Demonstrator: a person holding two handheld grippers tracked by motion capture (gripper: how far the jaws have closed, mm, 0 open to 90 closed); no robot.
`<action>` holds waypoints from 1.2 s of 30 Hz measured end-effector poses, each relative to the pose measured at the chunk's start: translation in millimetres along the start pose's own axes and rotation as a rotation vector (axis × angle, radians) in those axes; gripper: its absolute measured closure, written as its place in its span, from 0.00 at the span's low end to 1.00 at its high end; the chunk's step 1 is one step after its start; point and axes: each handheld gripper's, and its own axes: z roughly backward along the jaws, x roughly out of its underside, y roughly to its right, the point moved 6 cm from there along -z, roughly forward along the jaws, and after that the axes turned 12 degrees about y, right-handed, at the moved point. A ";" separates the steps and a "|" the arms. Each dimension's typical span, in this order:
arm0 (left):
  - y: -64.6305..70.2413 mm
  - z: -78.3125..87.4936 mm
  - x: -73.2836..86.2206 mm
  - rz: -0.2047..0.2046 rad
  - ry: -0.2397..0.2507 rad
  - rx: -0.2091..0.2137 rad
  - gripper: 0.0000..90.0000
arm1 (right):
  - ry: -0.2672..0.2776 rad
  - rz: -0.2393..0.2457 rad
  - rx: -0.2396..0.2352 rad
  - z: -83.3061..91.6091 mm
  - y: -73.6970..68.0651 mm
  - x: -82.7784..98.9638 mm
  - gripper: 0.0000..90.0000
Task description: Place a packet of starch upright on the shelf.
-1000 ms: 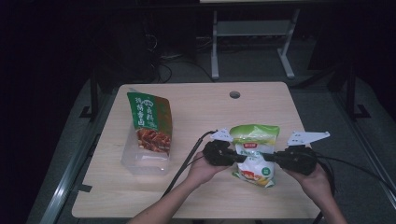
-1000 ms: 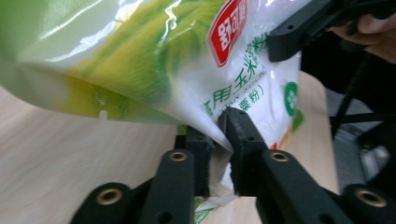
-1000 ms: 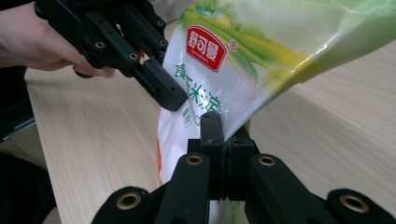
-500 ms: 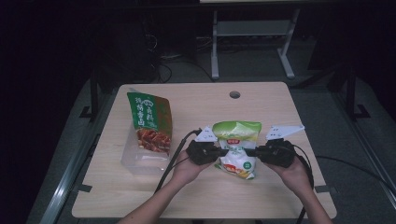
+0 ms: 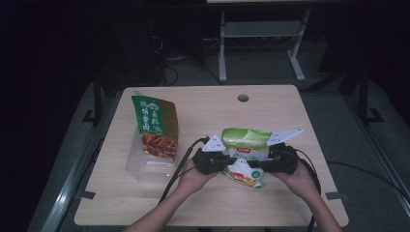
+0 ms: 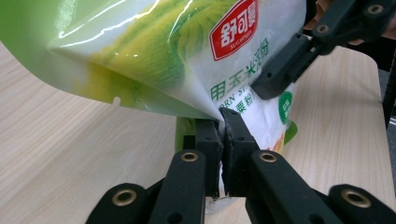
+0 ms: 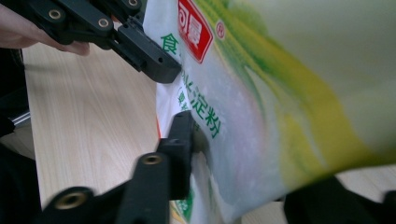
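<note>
Gripping from opposite sides, both grippers hold a green-and-white starch pouch [image 5: 245, 153] above the near-centre of the wooden table [image 5: 270, 108]. The left gripper [image 5: 223, 162] pinches the pouch's lower edge — in the left gripper view its jaws are pressed together on the film [image 6: 219, 140]. The right gripper [image 5: 261, 166] clamps the opposite side of the pouch; in the right gripper view one jaw presses against the printed face [image 7: 187, 135] while the other sits behind the bag. The person's left hand [image 5: 193, 176] and right hand [image 5: 300, 179] support the tools. To the left on the table, well apart, a green snack bag [image 5: 155, 126] rests tilted on a clear plastic container [image 5: 140, 164].
</note>
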 end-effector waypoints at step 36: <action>38.8 70.6 49.9 -0.002 -0.021 0.008 0.45 | 0.056 0.009 -0.024 4.3 -26.0 -47.0 0.99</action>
